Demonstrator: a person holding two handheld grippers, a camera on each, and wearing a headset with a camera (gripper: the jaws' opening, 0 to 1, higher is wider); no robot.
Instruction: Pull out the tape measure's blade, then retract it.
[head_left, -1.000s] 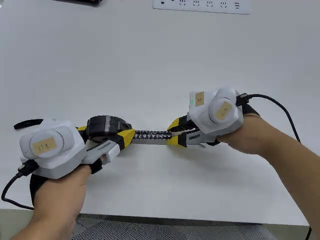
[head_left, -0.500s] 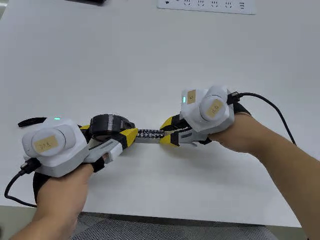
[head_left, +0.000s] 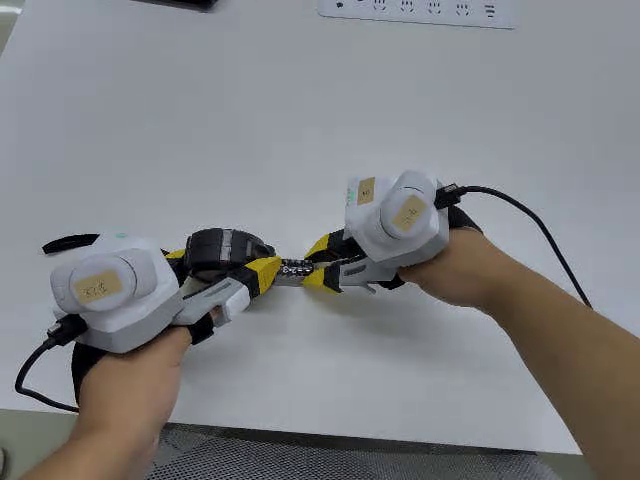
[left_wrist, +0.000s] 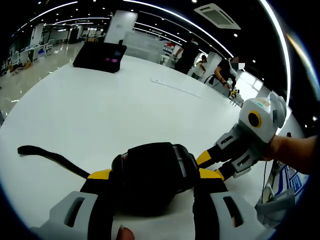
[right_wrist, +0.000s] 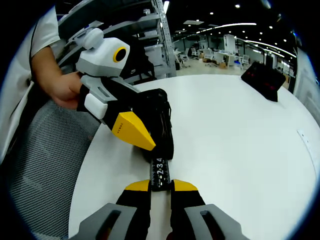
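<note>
**Both Grippers Held Tight**

The left gripper (head_left: 218, 265) was closed on the black tape (head_left: 226, 244), near the front edge of the white table (head_left: 300, 120). Just right of it, the right gripper (head_left: 317, 266) pinched the blade (head_left: 293, 268). A short bit of blade showed between them.

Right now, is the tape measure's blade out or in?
Out, slightly: a short numbered blade runs from the case to the right gripper.

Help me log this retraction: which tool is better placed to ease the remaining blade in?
Right, probably: the right tool pinches the blade end, a short stretch showing, and can ride it in. The left tool just grips the tape measure case.
</note>
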